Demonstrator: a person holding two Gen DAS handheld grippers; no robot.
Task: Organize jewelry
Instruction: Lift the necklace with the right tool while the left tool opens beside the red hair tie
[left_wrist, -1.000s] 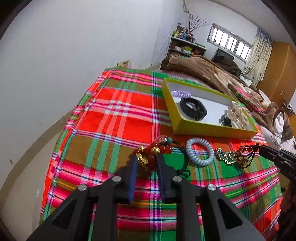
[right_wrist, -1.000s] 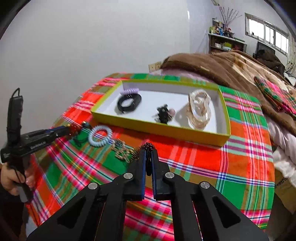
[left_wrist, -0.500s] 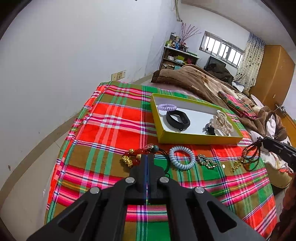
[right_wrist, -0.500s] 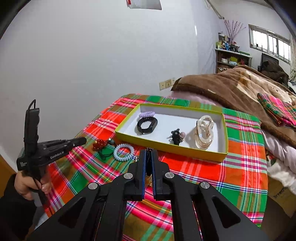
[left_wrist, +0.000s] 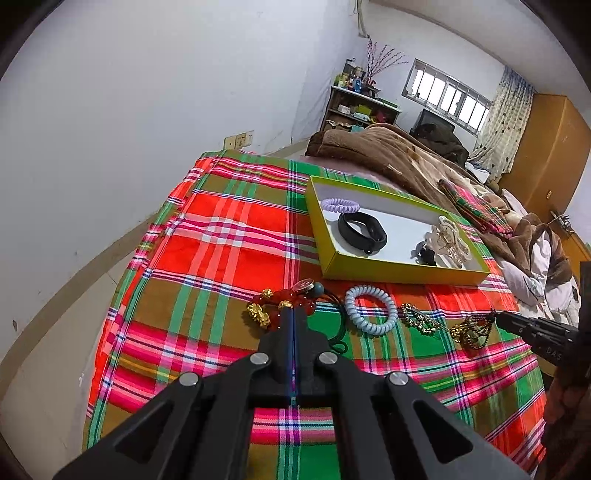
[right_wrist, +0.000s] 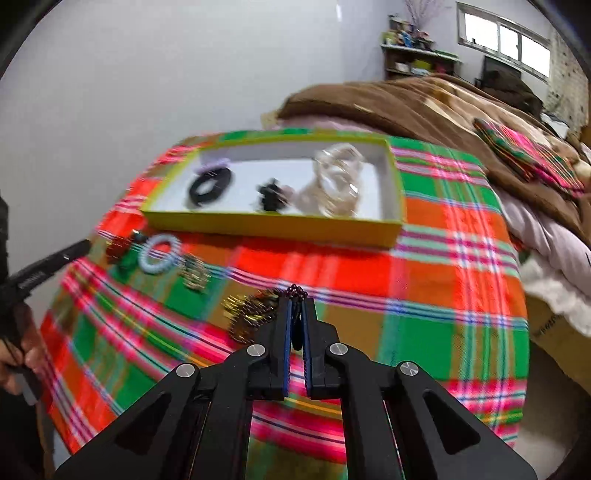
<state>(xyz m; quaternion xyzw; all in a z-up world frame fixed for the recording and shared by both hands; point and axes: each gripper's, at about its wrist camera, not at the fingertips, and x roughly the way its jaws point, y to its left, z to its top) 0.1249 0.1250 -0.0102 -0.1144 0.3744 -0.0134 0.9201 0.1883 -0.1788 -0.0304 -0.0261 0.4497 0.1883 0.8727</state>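
Observation:
My left gripper (left_wrist: 293, 314) is shut, its tips over a red bead bracelet with gold charms (left_wrist: 271, 308) lying on the plaid cloth; whether it pinches the cord I cannot tell. My right gripper (right_wrist: 295, 301) is shut on a dark bead string with gold pendants (right_wrist: 251, 312), whose loose end trails on the cloth to its left. In the left wrist view that string (left_wrist: 472, 330) hangs at the right gripper (left_wrist: 498, 321). A pale blue spiral hair tie (left_wrist: 371, 310) and a gold-green clip (left_wrist: 419, 319) lie between the two. Behind them stands a yellow-green box (left_wrist: 399, 275).
The box holds a purple spiral tie (left_wrist: 340, 205), a black band (left_wrist: 362, 230), a small black clip (left_wrist: 426, 254) and a clear claw clip (left_wrist: 452, 238). A brown blanket (right_wrist: 424, 107) lies behind. The white wall runs along the left; the cloth's edge drops off at front.
My left jaws closed from open around the red bracelet. My right gripper rose with the bead string, then sank again and carried it right, away from the gold-green clip.

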